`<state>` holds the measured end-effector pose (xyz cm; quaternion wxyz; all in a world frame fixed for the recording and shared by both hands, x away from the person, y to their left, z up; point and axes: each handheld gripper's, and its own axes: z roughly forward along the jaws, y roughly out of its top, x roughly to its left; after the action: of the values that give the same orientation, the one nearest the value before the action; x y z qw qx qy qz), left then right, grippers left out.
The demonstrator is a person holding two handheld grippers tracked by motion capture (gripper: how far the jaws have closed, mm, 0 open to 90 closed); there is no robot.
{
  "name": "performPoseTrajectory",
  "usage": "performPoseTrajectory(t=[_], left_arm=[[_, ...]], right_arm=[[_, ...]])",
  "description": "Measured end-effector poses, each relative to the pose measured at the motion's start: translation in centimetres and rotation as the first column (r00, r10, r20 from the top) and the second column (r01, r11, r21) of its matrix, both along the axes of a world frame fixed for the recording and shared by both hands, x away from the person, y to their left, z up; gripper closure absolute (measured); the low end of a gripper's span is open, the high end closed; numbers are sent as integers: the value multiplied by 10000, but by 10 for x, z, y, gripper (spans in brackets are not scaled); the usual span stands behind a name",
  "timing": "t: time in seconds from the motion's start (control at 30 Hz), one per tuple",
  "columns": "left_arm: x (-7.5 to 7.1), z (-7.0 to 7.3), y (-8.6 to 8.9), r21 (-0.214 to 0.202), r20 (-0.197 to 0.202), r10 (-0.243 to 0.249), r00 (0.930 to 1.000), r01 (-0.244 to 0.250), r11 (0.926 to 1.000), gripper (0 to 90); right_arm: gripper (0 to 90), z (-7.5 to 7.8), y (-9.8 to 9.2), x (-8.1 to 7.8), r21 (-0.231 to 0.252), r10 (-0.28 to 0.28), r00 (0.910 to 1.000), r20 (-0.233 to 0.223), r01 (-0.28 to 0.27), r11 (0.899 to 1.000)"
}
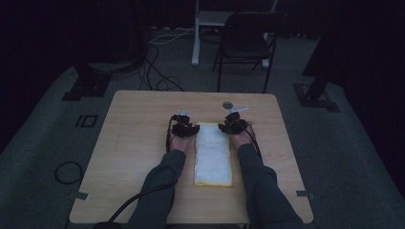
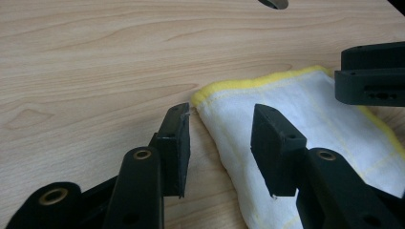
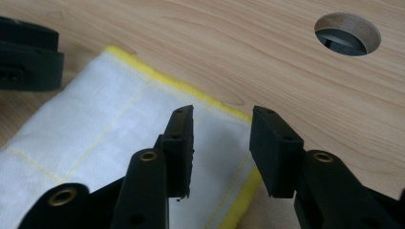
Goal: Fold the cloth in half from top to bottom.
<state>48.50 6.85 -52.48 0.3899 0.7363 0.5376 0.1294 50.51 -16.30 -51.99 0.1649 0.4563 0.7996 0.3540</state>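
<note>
One folded white cloth point(image 1: 213, 153) with a yellow hem lies flat on the wooden table point(image 1: 133, 143), long axis running away from the person, roughly centred between the two forearms. Its far end sits between the two grippers.

Left gripper point(image 2: 219, 143): jaws spread, nothing pinched. In the left gripper view the cloth's far left corner lies on the table below the gap, with one jaw over bare wood and the other over the cloth. Whether either pad touches the fabric cannot be told.

Right gripper point(image 3: 220, 145): jaws spread, nothing pinched. In the right gripper view they hang over the cloth's far right corner, with the yellow hem running beneath the gap.

Each gripper view shows part of the other gripper at the opposite edge of the cloth.

Surroundings — one round cable hole point(image 3: 347, 34) in the tabletop, just beyond the right gripper. Beyond the table: one black folding chair point(image 1: 246, 43), one white desk leg point(image 1: 196, 36) and loose cables point(image 1: 160, 71) on the grey floor. Two dark stand bases flank the table — one on each side. Nothing lies on the cloth.
</note>
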Motion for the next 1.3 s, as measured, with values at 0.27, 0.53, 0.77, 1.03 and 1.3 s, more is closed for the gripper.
performPoseTrajectory(t=[0.27,0.53,0.77,1.03,1.3], left_arm=[[5,-7,-3,89,-269,210,9994,-208,9997,573],[6,-12,-4,146,-349,161,9993,-156,9998,575],[6,-13,-7,183,-263,-58,9996,63,9998,564],[8,-11,-10,654,-271,-260,9993,277,9975,571],[8,-12,-11,750,-90,-280,9996,286,9968,559]], right_arm=[[567,-5,0,5,47,-392,9989,-251,394,9992],[559,-8,-1,6,-22,-581,9975,-404,580,9983],[528,-13,4,8,-25,-562,9966,-600,562,9984],[513,-12,3,7,-324,-793,9964,-297,783,9964],[506,-13,4,7,-104,-670,9947,-784,664,9977]])
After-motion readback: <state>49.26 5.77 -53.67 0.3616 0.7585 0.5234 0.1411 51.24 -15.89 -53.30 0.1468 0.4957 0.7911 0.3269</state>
